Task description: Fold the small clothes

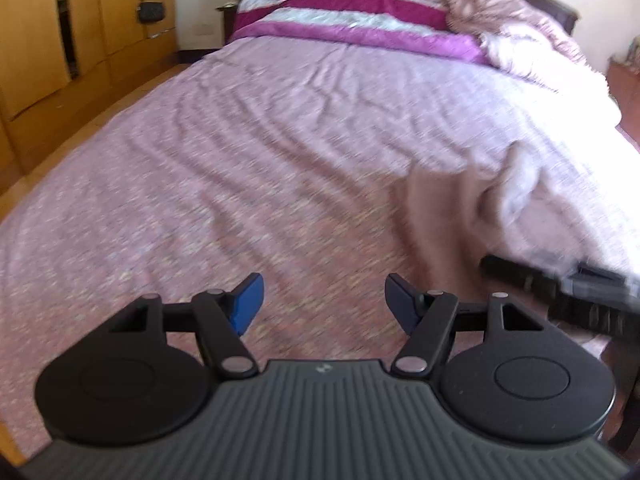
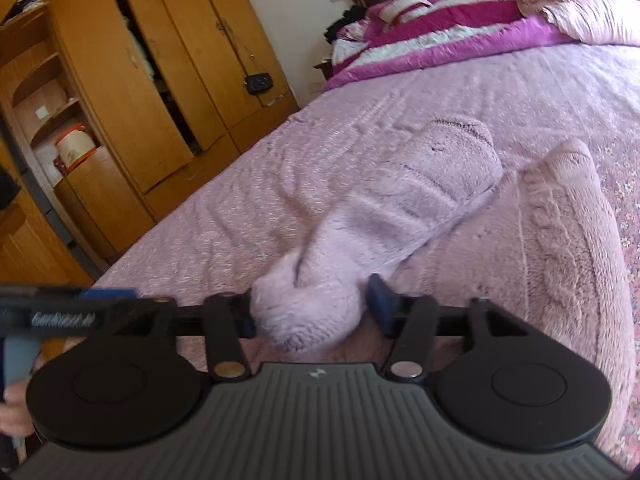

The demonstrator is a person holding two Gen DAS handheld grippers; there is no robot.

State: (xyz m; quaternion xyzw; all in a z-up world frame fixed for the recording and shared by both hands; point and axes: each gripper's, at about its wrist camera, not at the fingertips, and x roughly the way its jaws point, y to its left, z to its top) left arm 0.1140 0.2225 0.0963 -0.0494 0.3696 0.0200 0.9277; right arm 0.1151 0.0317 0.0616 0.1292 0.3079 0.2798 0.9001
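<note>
A fuzzy lilac sock (image 2: 404, 204) lies on the pink bedsheet (image 2: 312, 152), its toe end bunched between my right gripper's (image 2: 312, 312) blue pads (image 2: 380, 304), which stand wide around it. A second pink knitted sock (image 2: 568, 248) lies beside it to the right. In the left wrist view my left gripper (image 1: 324, 304) is open and empty above the bedsheet (image 1: 240, 160), with the socks (image 1: 476, 200) to its right and the right gripper's body (image 1: 560, 292) at the right edge.
A striped magenta and white quilt (image 1: 352, 16) and a pink blanket (image 1: 520, 28) are piled at the head of the bed. A wooden wardrobe (image 2: 160, 80) with an open door stands left of the bed. The left gripper's body (image 2: 68, 312) shows at the lower left.
</note>
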